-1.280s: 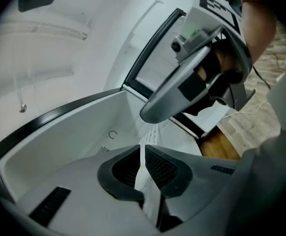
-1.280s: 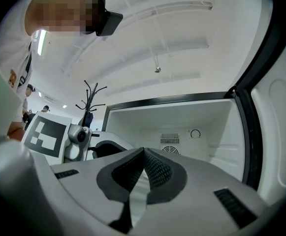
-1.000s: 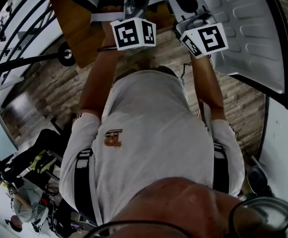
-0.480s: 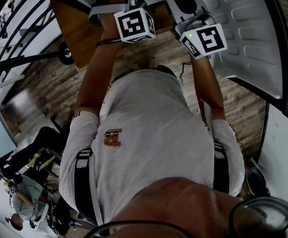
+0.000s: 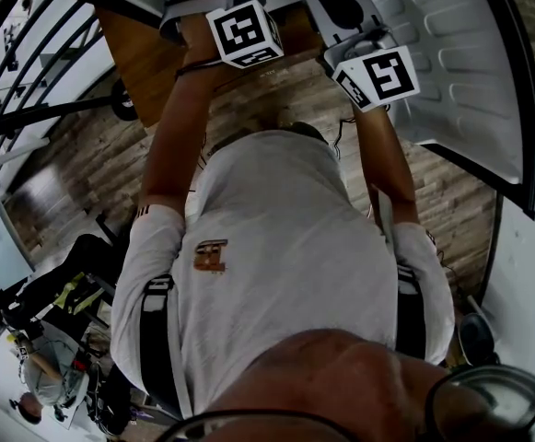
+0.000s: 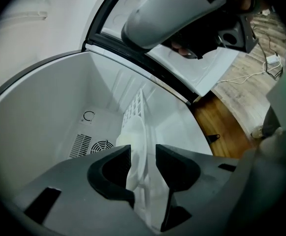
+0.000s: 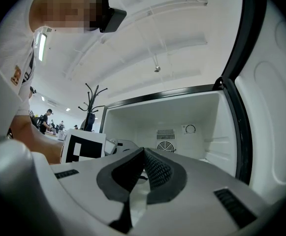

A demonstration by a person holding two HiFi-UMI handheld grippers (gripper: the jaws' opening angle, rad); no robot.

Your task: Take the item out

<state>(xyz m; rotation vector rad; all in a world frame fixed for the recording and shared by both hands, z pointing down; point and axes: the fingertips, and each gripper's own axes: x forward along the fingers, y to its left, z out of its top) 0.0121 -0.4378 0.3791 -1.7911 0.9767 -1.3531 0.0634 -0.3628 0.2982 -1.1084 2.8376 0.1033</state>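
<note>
left tool point(image 6: 143, 152), jaws newly apart, white item point(image 6: 133, 130) between, inside fridge point(image 6: 44, 112); right tool point(image 7: 143, 151) closed

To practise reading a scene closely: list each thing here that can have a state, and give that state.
fridge door: open.
left gripper: open, jaws have just been opening, white item showing between them.
right gripper: shut, nothing held.
white item: inside the fridge, not yet taken out.
</note>
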